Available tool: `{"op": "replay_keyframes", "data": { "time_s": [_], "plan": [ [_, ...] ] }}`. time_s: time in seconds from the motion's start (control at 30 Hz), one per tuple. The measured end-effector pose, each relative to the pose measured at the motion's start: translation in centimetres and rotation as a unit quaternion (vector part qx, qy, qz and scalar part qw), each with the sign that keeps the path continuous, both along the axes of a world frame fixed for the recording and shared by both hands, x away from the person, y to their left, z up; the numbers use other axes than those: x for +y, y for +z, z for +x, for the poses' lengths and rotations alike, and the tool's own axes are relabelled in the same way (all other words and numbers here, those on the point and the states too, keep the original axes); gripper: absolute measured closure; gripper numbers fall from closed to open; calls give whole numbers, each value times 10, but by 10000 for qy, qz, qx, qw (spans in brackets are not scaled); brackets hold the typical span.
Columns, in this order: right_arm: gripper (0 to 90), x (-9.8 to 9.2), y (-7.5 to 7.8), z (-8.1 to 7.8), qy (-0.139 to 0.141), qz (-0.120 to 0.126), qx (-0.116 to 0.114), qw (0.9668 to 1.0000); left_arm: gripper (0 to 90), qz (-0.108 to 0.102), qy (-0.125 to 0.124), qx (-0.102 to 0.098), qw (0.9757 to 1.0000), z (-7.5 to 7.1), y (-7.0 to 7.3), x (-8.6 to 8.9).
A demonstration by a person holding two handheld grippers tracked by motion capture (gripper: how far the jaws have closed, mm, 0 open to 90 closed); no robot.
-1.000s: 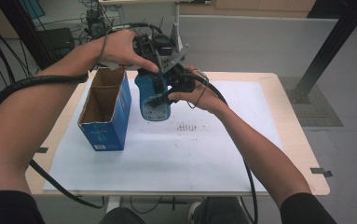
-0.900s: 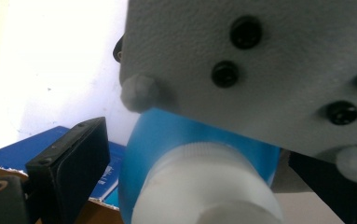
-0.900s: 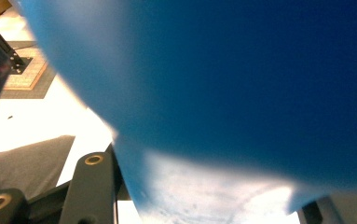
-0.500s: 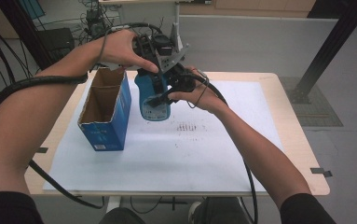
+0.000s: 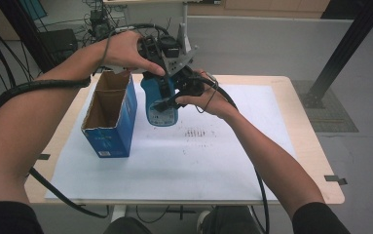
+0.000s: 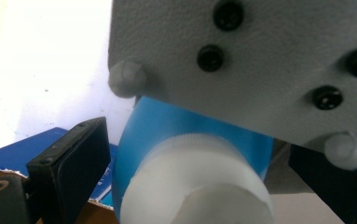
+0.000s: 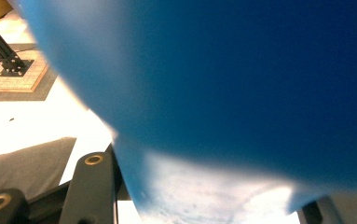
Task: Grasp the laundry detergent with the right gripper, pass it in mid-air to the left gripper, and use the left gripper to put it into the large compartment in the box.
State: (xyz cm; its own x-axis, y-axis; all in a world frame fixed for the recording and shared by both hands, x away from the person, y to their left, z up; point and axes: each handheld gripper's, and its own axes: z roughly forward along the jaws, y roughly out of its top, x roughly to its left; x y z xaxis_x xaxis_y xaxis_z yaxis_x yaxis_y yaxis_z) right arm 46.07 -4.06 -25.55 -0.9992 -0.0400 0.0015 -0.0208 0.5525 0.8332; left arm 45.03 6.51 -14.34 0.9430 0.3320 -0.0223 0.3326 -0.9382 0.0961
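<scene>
White-papered table [image 5: 233, 161], open blue box [image 5: 110, 117] beside blue bottle [image 5: 160, 105] clamped by right hand-held gripper [image 5: 167, 103]; left hand-held gripper [image 5: 162, 68] state unclear.

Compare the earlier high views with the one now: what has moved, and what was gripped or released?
Nothing has visibly changed. The blue bottle is still held up beside the open blue box, the right gripper stays shut on its body and the left gripper remains at its white cap. Both hands, the box and the white sheet lie as before.

A lab: cable bundles [image 5: 9, 34], black frame post [image 5: 347, 46], paper-covered table [image 5: 315, 161].
</scene>
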Motion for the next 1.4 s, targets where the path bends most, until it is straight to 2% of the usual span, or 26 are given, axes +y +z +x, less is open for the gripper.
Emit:
{"op": "replay_keyframes", "data": {
  "time_s": [1.4],
  "plan": [
    [439, -1, 3, -1, 10, 55, -26, 10000, 61, 59, -13, 3, 10000, -2, 1, 0]
  ]
}}
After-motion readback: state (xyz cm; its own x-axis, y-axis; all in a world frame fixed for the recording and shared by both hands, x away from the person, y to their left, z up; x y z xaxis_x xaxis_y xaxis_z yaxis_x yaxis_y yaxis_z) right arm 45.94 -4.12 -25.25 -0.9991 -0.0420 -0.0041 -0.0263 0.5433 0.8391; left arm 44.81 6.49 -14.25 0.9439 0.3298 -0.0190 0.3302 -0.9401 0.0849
